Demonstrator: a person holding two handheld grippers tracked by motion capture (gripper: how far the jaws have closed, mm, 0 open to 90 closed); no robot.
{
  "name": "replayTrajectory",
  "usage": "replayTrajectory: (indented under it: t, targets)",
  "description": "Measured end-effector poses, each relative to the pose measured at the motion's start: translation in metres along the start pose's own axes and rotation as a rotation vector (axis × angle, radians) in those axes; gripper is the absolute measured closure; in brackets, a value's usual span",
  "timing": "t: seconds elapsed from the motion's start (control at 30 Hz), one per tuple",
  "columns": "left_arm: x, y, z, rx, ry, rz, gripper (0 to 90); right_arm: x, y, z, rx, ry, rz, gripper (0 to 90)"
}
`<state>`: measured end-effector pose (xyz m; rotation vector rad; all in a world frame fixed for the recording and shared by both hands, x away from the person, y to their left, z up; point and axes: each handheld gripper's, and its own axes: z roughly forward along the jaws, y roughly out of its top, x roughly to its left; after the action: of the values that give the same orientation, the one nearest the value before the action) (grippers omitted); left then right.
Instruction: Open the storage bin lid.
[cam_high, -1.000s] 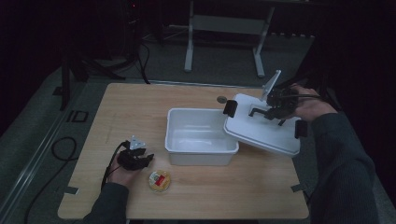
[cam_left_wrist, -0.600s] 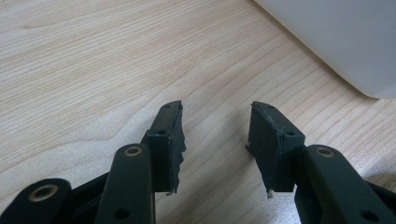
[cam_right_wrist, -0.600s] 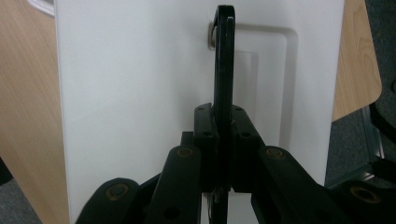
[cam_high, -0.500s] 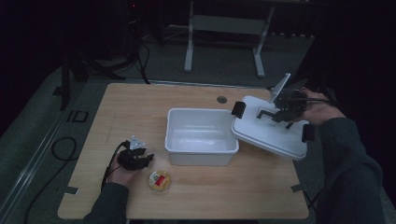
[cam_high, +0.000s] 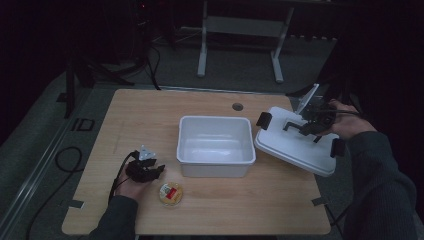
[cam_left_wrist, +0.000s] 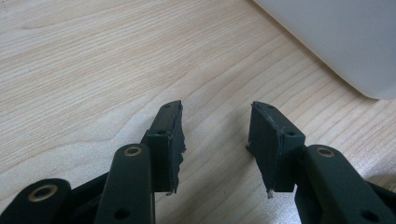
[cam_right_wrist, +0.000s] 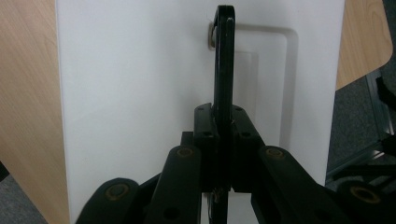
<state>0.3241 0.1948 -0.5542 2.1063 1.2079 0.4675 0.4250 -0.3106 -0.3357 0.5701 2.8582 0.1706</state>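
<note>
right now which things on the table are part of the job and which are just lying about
In the job:
- white lid, gripped by its black handle in the right hand-held gripper
- open white tub, beside the lid

Lying about:
- small round container, untouched
- left hand-held gripper, jaws apart, nothing between them
- table

The room was dim, its far end lost in near darkness. A light wooden table with rounded corners stood on a grey carpeted floor, a small round grommet hole near its far edge. Beyond it stood a pale metal stand on two splayed legs. Black cables lay looped on the floor to the left, beside a long metal rail. Dark equipment stood at the far left.
</note>
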Motion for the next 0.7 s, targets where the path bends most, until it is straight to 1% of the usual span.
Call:
replayTrajectory:
  t: [0.2,0.43,0.57,0.7]
  targets:
    - [0.000,0.000,0.000,-0.001,0.000,0.002,54.8,-0.001,-0.006,0.006,-0.006,-0.015,0.010,84.3]
    - [0.000,0.000,0.000,-0.002,-0.001,0.001,54.5,-0.001,-0.011,0.015,-0.001,-0.014,0.026,84.3]
    - [-0.001,0.000,0.001,-0.003,-0.002,0.002,54.4,0.000,-0.013,0.024,-0.006,-0.020,0.026,84.3]
    - [-0.001,0.000,0.001,-0.002,-0.003,0.003,54.0,0.001,-0.015,0.034,-0.011,-0.014,0.036,84.3]
